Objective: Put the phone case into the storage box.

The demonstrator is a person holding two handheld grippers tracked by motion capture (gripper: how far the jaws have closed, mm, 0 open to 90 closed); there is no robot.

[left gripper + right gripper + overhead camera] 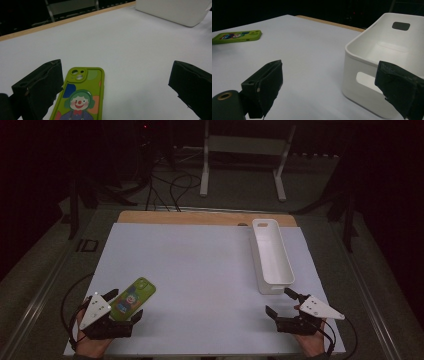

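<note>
A lime-green phone case with a clown picture [132, 298] lies flat at seven o'clock on the white worktop [200, 275], between the gaping left claw [125, 306]. Right claw [281, 303], also spread wide, sits at five o'clock, just below a long white plastic bin [271, 255].

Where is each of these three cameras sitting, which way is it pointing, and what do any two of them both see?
High view: above the person's side, looking forward and down on the white table; both hands, left gripper and right gripper enter at the bottom.
Left gripper view: rides the left gripper, looking across the green phone case; its open black jaws show.
Right gripper view: rides the right gripper, facing the white bin; open jaws show.
Shared: all three see case and bin.
</note>
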